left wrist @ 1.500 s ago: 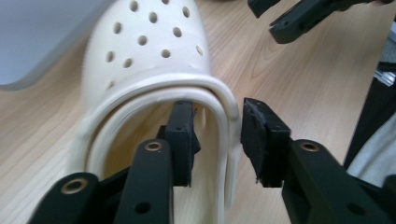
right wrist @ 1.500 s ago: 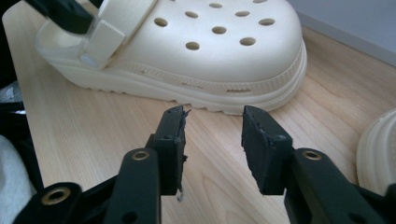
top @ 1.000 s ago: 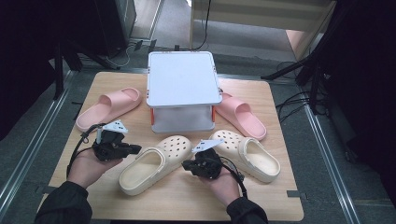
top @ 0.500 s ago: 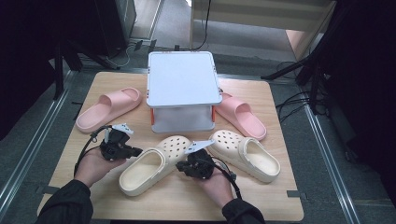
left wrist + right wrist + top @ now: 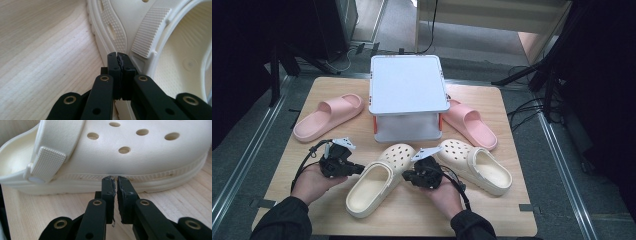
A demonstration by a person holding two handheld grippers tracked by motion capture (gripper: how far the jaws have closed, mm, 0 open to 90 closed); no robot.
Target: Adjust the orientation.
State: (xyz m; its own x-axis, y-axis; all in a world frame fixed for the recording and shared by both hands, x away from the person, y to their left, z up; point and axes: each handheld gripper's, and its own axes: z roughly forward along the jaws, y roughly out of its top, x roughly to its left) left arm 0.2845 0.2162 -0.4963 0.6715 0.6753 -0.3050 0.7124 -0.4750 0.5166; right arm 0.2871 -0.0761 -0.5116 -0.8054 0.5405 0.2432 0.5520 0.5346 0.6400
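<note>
Progress is at an early stage, in my judgement: both cream clogs lie flat on the desk and neither is lifted or gripped. The work in hand appears to be handling the cream clog nearer the person's left, which lies at about 6 o'clock of the white lidded box, toe toward the box and heel opening toward the front edge. The second cream clog lies at about 4 o'clock of the box. Two pink slides, one at 9 o'clock and one at 3 o'clock, sit untouched beside the box. The lid is on the box.

Left gripper: the jaws are pressed together with nothing between them. In the left gripper view their tips stand right at the outer sidewall of the clog, near the textured strap end; contact looks likely, but I cannot confirm it.

Right gripper: the jaws are all but closed, a thin slit between the pads, holding nothing. In the right gripper view the tips meet the ribbed sole band of the same clog on its opposite side.

Remaining: any grasp, lift or placement is yet to be done.
</note>
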